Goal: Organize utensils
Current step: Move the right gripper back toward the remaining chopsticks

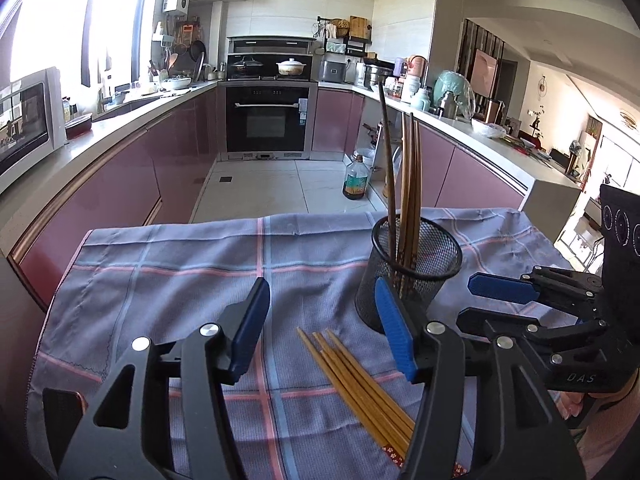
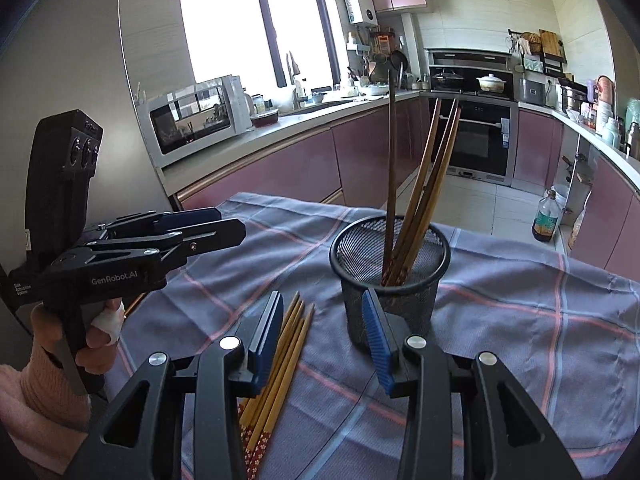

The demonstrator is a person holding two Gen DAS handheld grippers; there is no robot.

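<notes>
A black mesh holder [image 1: 412, 268] [image 2: 390, 276] stands upright on the checked cloth with several brown chopsticks [image 1: 410, 184] [image 2: 424, 184] standing in it. Several yellow chopsticks [image 1: 356, 384] [image 2: 284, 356] lie flat on the cloth near the holder. My left gripper [image 1: 324, 324] is open and empty, above the lying chopsticks' tips; it also shows in the right wrist view [image 2: 224, 224]. My right gripper [image 2: 320, 340] is open and empty, just in front of the holder, its left finger over the lying chopsticks; it also shows in the left wrist view [image 1: 476, 300], right of the holder.
The grey-blue checked cloth [image 1: 200, 272] [image 2: 520, 320] covers the table. Beyond its far edge lie the kitchen floor, pink cabinets and an oil bottle [image 1: 355, 180]. A microwave [image 2: 192, 116] stands on the left counter.
</notes>
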